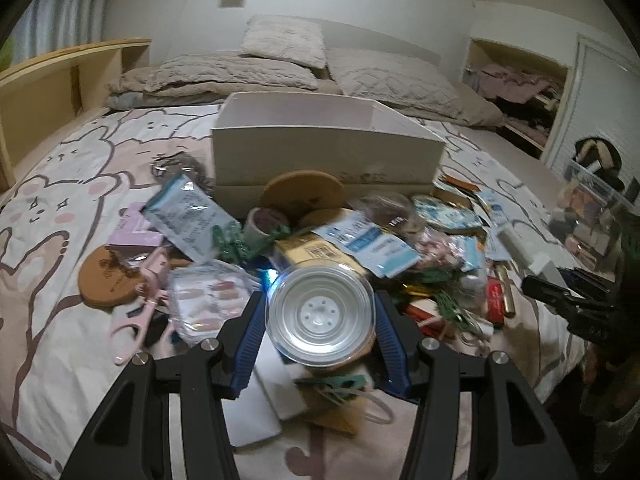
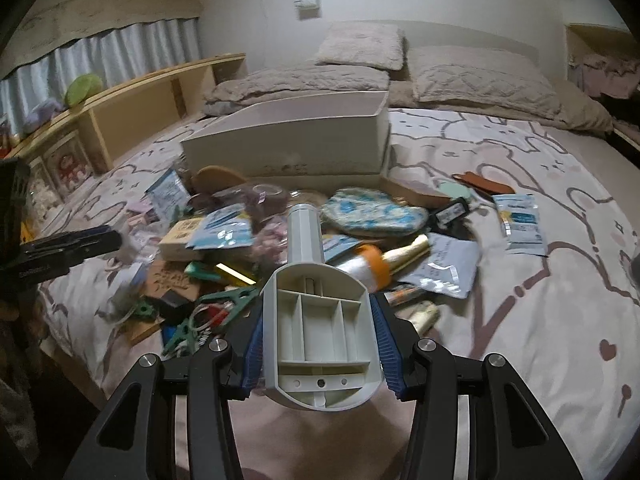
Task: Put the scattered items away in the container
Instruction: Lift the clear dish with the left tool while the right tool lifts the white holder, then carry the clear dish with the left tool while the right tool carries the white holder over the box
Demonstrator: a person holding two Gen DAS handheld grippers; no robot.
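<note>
My left gripper (image 1: 320, 300) is shut on a clear round plastic jar (image 1: 320, 316), its blue pads (image 1: 250, 332) pressing both sides. Beyond it a pile of scattered items (image 1: 320, 240) lies on the bed: sachets, cork coasters (image 1: 302, 192), pink scissors (image 1: 140, 320), green clips. The white open box (image 1: 328, 148) stands behind the pile. My right gripper (image 2: 318, 308) is shut on a white plastic handled tool (image 2: 316, 320) that points toward the same box (image 2: 296, 148). Each gripper shows at the other view's edge: the left gripper (image 2: 72, 244), the right gripper (image 1: 560, 292).
Pillows (image 1: 280, 44) lie behind the box. A wooden shelf (image 1: 60, 76) runs along the bed's left side. A clear organiser with cosmetics (image 1: 592, 200) stands at the right. More sachets (image 2: 520, 224) and a blue patterned pouch (image 2: 372, 212) lie on the bear-print sheet (image 2: 520, 320).
</note>
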